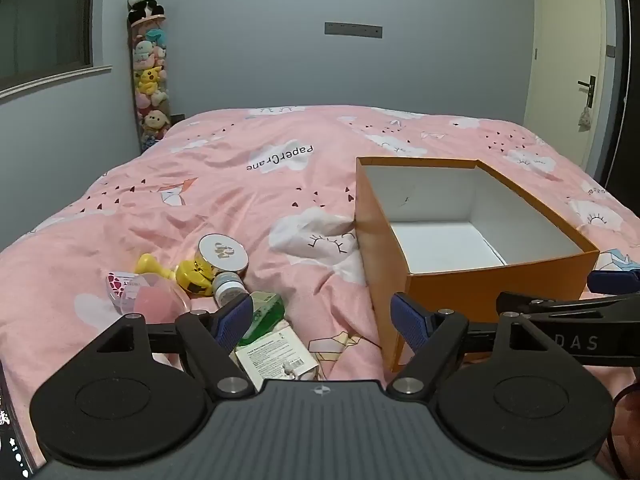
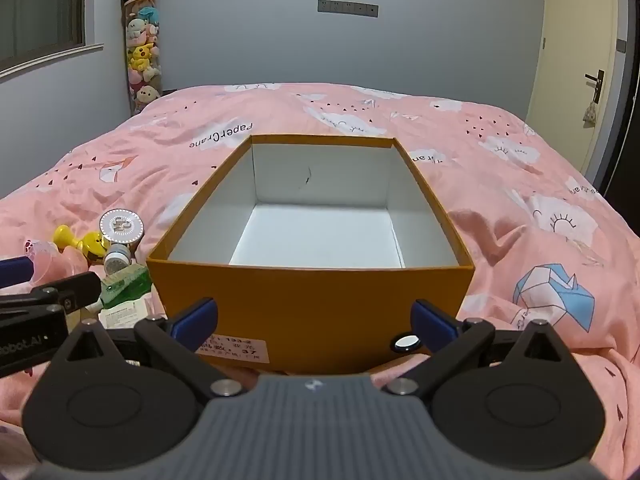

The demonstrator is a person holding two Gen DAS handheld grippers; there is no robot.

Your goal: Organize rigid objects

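Observation:
An open orange box (image 1: 472, 286) (image 2: 312, 300) with a white, empty inside stands on the pink bed. Left of it lies a pile of small items: a round white-lidded compact (image 1: 223, 253) (image 2: 121, 227), a yellow toy (image 1: 176, 270) (image 2: 78, 242), a small jar (image 1: 229, 286) (image 2: 117, 259), a green bottle (image 1: 266, 314) (image 2: 128, 284), a pink sponge in a clear case (image 1: 154, 300) and a white carton (image 1: 276, 356). My left gripper (image 1: 322, 322) is open and empty, just before the pile. My right gripper (image 2: 314, 320) is open and empty at the box's near wall.
The pink patterned duvet (image 1: 240, 184) covers the whole bed. A tall tube of plush toys (image 1: 150, 80) stands in the far left corner. A door (image 1: 568, 48) is at the far right. The right gripper shows at the left wrist view's right edge (image 1: 560, 312).

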